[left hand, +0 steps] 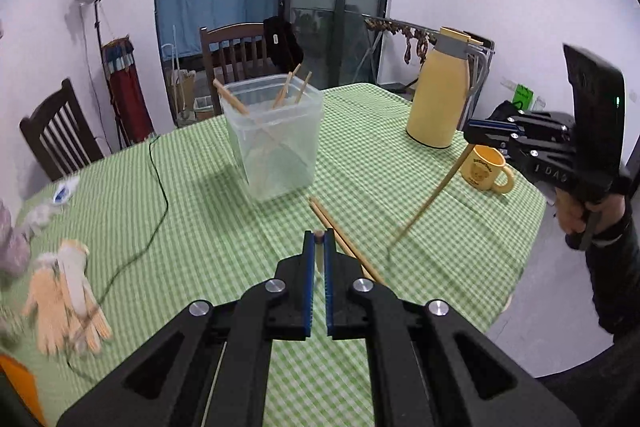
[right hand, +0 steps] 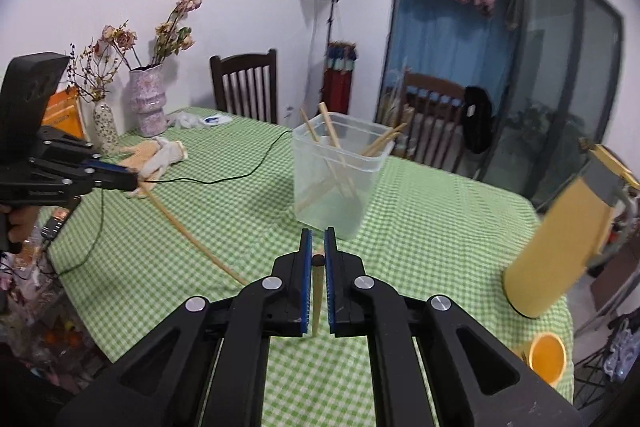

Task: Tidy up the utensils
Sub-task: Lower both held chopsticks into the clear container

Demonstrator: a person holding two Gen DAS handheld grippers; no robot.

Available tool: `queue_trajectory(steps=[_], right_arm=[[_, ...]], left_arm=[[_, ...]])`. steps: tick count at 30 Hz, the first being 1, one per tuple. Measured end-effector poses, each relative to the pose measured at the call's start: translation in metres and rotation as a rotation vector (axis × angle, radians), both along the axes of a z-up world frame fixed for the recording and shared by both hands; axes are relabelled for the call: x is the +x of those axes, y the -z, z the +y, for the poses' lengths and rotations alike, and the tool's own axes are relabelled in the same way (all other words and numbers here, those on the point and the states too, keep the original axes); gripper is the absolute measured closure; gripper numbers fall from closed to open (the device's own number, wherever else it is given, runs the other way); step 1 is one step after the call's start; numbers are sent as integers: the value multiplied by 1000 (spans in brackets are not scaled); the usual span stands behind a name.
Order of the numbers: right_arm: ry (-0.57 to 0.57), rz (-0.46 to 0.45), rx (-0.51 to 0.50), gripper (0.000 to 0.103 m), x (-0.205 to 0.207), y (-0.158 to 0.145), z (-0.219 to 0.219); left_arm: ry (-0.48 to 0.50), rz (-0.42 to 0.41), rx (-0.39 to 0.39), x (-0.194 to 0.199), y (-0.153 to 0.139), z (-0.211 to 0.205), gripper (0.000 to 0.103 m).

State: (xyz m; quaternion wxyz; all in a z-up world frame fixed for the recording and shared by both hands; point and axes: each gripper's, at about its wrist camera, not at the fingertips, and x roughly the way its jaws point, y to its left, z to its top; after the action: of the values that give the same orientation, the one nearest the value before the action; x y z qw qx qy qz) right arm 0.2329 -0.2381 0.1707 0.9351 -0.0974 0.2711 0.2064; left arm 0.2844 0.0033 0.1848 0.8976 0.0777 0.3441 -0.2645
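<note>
My left gripper [left hand: 319, 239] is shut on the end of a wooden chopstick [left hand: 319, 255]. In the right wrist view that gripper [right hand: 134, 183] is at the left, and its chopstick [right hand: 188, 231] slants down over the cloth. My right gripper [right hand: 318, 239] is shut on a second chopstick [right hand: 317, 291]. From the left wrist view it [left hand: 470, 133] hovers at the right, with its chopstick [left hand: 430, 201] hanging toward the table. A clear plastic container [left hand: 276, 147] [right hand: 340, 183] stands mid-table with several chopsticks leaning inside. Two more chopsticks [left hand: 340, 233] lie side by side on the cloth in front of it.
The table has a green checked cloth [left hand: 200, 219]. A yellow thermos [left hand: 440, 91] and a yellow mug [left hand: 486, 169] stand at the right. Work gloves [left hand: 64, 291], a black cable [left hand: 160, 183] and two flower vases [right hand: 148, 103] are at the left. Wooden chairs [left hand: 240, 51] stand behind.
</note>
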Motion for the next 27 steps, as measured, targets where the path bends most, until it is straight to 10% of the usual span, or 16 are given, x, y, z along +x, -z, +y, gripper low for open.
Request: queue_trajectory(steps=[13, 23, 27], right_arm=[[-30, 129, 28, 97, 78, -12, 3], [-9, -248, 125, 97, 104, -173, 15], [41, -297, 187, 97, 144, -187, 22]], left_arm=[[31, 48, -10, 88, -20, -26, 102], [5, -217, -177, 121, -157, -10, 102], [-36, -207, -286, 159, -166, -1, 102]])
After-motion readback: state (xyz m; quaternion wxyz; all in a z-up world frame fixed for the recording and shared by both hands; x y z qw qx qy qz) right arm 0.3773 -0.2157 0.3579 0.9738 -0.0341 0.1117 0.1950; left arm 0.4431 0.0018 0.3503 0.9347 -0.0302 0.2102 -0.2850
